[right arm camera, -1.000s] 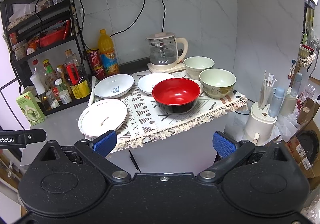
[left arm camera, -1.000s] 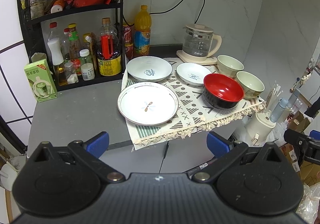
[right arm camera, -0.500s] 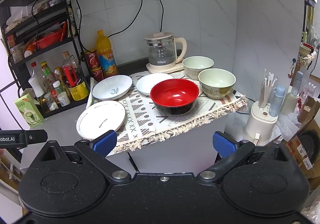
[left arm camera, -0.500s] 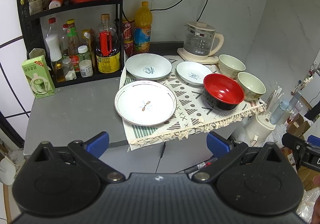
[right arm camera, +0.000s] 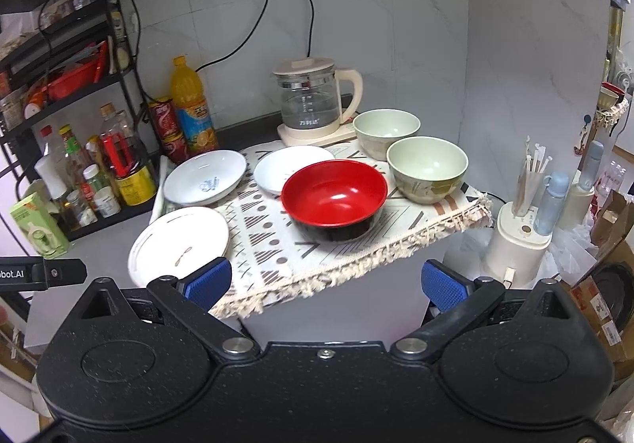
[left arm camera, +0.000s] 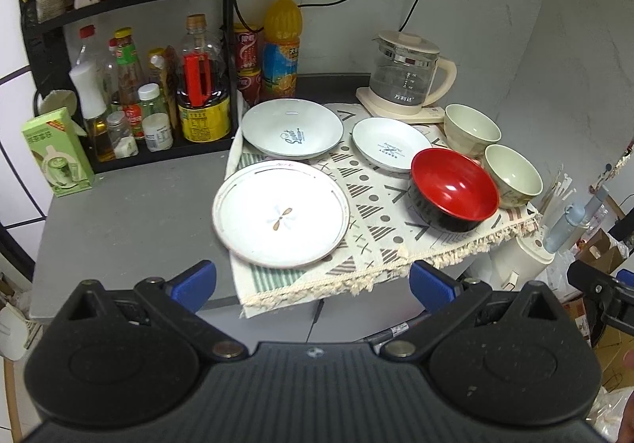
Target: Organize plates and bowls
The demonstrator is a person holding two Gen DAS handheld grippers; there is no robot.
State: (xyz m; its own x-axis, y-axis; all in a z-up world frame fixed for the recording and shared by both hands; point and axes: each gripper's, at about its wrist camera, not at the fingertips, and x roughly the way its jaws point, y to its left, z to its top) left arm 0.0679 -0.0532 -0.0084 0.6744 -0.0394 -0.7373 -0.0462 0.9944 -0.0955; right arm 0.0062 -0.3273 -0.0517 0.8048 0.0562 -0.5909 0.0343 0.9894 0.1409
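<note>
On a patterned cloth (left arm camera: 380, 237) lie a large white plate (left arm camera: 281, 213) at the front left, a deep white plate (left arm camera: 292, 128) behind it, and a small white plate (left arm camera: 390, 144). A red bowl (left arm camera: 453, 193) and two pale green bowls (left arm camera: 513, 175) (left arm camera: 470, 128) stand at the right. The same dishes show in the right wrist view: large plate (right arm camera: 180, 243), red bowl (right arm camera: 335, 197), green bowls (right arm camera: 427, 167) (right arm camera: 386, 130). My left gripper (left arm camera: 313, 286) is open and empty, short of the large plate. My right gripper (right arm camera: 325, 284) is open and empty, in front of the red bowl.
A glass kettle (left arm camera: 408, 72) stands behind the dishes. A black rack (left arm camera: 130, 94) with bottles and jars fills the back left; an orange juice bottle (left arm camera: 281, 42) is beside it. A green carton (left arm camera: 55, 153) stands on the grey counter (left arm camera: 130, 213). A white stand with straws (right arm camera: 523, 237) sits right.
Both grippers have moved closer to the counter. The left view has tilted down and shifted over the large plate. The dishes have not moved.
</note>
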